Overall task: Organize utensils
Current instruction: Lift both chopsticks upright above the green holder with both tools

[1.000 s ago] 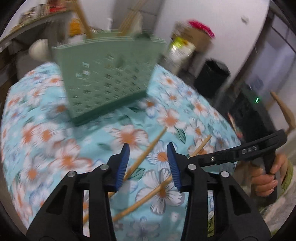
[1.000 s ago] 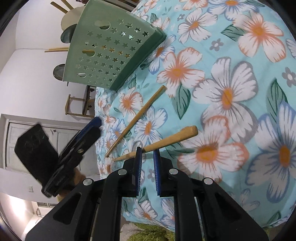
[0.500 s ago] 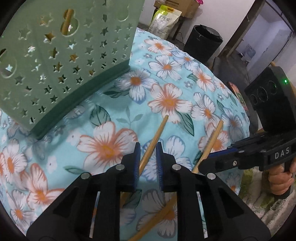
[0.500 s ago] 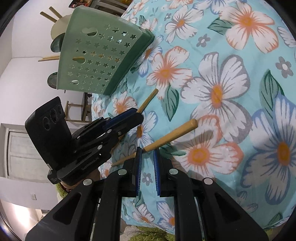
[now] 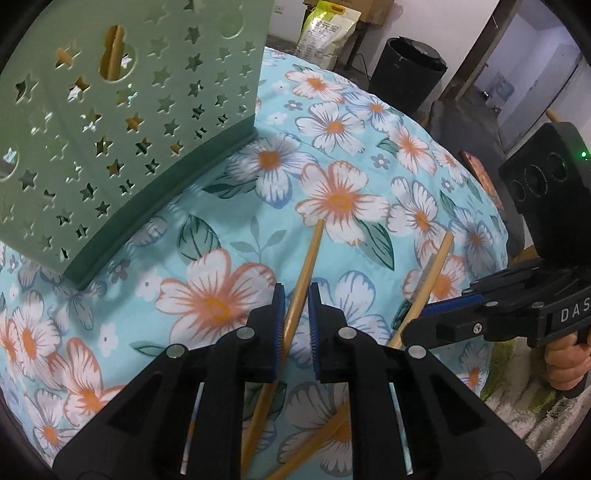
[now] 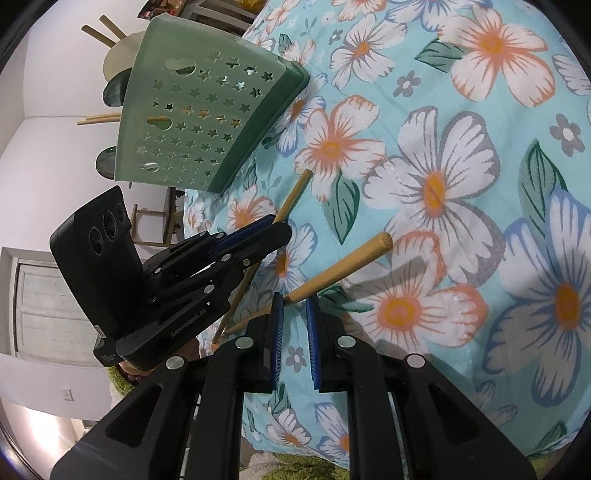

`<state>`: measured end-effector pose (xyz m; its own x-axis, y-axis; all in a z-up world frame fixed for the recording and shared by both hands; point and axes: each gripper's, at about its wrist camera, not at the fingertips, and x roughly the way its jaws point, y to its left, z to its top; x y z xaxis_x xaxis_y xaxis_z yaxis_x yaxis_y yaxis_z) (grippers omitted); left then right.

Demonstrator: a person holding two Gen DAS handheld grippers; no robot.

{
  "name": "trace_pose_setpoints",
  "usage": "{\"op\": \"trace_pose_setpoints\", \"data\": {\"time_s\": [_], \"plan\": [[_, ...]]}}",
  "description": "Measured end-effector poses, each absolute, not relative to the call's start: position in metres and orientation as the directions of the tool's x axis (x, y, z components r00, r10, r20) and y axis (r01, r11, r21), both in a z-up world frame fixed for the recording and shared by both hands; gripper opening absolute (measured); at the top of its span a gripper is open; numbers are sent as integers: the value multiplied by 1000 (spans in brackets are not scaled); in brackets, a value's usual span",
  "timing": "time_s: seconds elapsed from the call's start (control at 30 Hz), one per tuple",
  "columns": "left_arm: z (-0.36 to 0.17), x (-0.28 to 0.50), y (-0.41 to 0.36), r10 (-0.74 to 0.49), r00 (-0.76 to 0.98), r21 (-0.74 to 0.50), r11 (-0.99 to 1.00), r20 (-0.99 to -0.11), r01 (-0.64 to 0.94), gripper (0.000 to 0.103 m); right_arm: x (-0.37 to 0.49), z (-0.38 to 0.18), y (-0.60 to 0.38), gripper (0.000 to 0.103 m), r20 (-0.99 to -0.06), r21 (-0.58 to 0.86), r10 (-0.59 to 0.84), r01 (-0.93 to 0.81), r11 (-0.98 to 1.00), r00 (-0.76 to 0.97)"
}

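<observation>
Two wooden chopsticks lie on the floral cloth. My left gripper [image 5: 296,291] is shut on the left chopstick [image 5: 308,254], its pads pressing the shaft; it also shows in the right wrist view [image 6: 291,199]. My right gripper [image 6: 294,302] has its jaws narrowly apart beside the thicker right chopstick [image 6: 343,267], which crosses just ahead of its left tip; it is not gripped. That chopstick shows in the left wrist view [image 5: 434,273]. A green star-perforated utensil holder [image 5: 122,110] stands behind, with wooden utensils inside.
The round table with the floral cloth [image 5: 340,192] drops off at the right and near edges. A black bin [image 5: 406,70] and a yellow-green bag [image 5: 328,29] stand on the floor beyond. A green rug [image 6: 295,465] lies below.
My left gripper came down towards the table and closed from wide open onto the left chopstick. My right gripper stayed by the other chopstick.
</observation>
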<state>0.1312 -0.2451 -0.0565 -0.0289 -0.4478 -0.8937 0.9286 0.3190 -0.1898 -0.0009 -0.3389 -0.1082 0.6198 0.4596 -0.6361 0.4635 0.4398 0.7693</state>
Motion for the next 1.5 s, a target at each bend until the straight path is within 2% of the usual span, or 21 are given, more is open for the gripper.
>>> {"op": "trace_pose_setpoints", "data": {"time_s": [0.23, 0.4, 0.8, 1.1, 1.3, 1.37, 1.5], "plan": [[-56, 137, -242, -472, -33, -225, 356, -881, 907, 5, -8, -95, -337, 12, -634, 766, 434, 444, 464, 640], [-45, 143, -233, -514, -27, -260, 386, -857, 885, 5, -14, -70, -338, 10, -631, 751, 381, 408, 519, 676], [25, 143, -176, -670, 83, -316, 451, -738, 835, 5, -21, 1, -328, 8, -625, 611, 202, 311, 728, 754], [94, 134, -135, -787, 242, -331, 488, -568, 808, 5, -21, 37, -309, 7, -600, 490, 107, 259, 832, 793], [130, 134, -111, -804, 453, -324, 578, -385, 749, 5, -19, 48, -299, 6, -587, 444, 76, 242, 863, 806], [123, 139, -113, -791, 457, -335, 594, -406, 731, 5, -19, 49, -298, 6, -587, 441, 78, 238, 865, 806], [91, 157, -118, -743, 425, -371, 642, -517, 671, 5, -17, 47, -298, 6, -590, 435, 77, 237, 869, 804]]}}
